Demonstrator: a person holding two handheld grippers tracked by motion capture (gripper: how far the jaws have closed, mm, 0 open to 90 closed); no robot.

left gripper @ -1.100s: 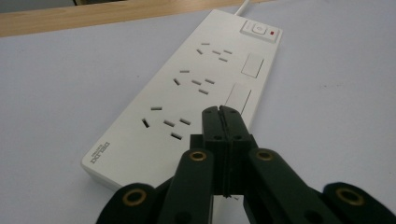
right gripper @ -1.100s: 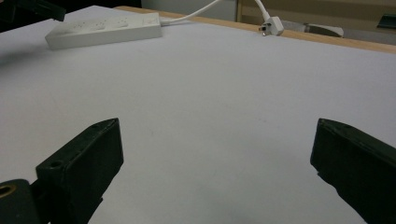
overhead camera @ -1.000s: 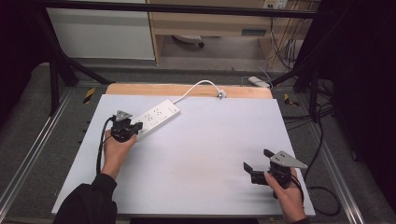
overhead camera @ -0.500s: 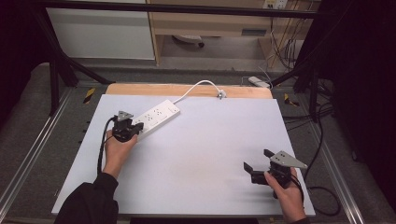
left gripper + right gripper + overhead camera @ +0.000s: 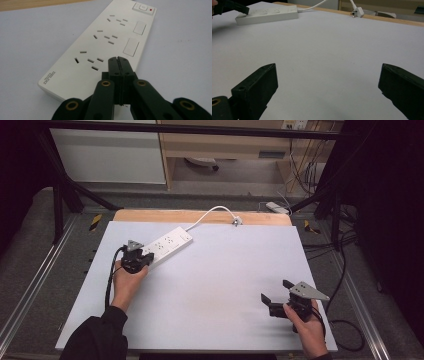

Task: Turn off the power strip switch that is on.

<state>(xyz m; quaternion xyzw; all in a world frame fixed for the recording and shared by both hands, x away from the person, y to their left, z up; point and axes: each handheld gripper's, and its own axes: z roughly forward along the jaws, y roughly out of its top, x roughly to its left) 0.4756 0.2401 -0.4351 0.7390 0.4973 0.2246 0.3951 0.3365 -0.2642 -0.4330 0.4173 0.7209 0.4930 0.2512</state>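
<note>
A white power strip (image 5: 167, 245) lies at a slant on the back left of the white tabletop (image 5: 215, 280). Its white cable runs to a plug (image 5: 235, 221) by the wooden back edge. My left gripper (image 5: 144, 258) is shut, and its closed tips (image 5: 117, 60) sit over the strip's (image 5: 105, 37) near end, beside the nearest socket, with nothing between them. My right gripper (image 5: 276, 291) stands open near the front right, its jaws wide apart over bare table (image 5: 328, 67). Far ahead of it lie the strip (image 5: 269, 13) and the plug (image 5: 357, 12).
A wooden strip (image 5: 200, 216) borders the table's back edge. Metal rails (image 5: 40, 285) run along both sides, with loose cables (image 5: 345, 335) on the floor to the right. A white cabinet (image 5: 110, 155) and shelving stand behind the table.
</note>
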